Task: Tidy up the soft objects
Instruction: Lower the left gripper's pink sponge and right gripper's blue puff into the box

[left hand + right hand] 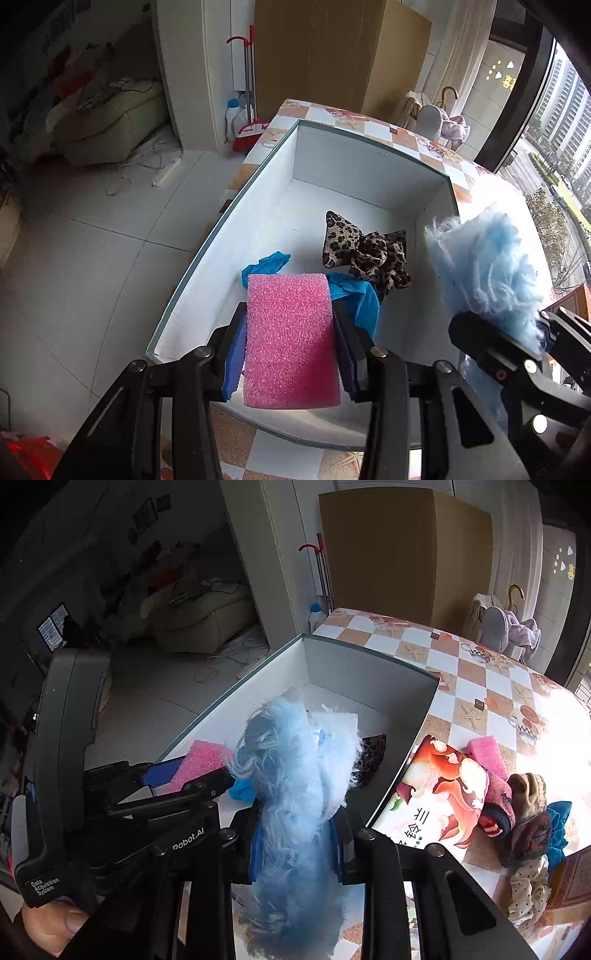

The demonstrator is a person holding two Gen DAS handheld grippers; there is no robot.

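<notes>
My left gripper (290,343) is shut on a pink sponge (290,332) and holds it over the near end of a white open box (354,170). Inside the box lie a leopard-print scrunchie (365,251) and a blue cloth (354,295). My right gripper (299,842) is shut on a fluffy light-blue piece (299,775) and holds it above the box's right side; it also shows in the left wrist view (484,269). The left gripper with the pink sponge (203,760) shows at left in the right wrist view.
The box (369,664) stands on a checkered table (461,686). Its printed lid (439,794) leans beside it. To the right lie another pink sponge (487,753), socks (524,812), a polka-dot scrunchie (528,890) and a blue item (561,823). The table edge drops to a tiled floor on the left.
</notes>
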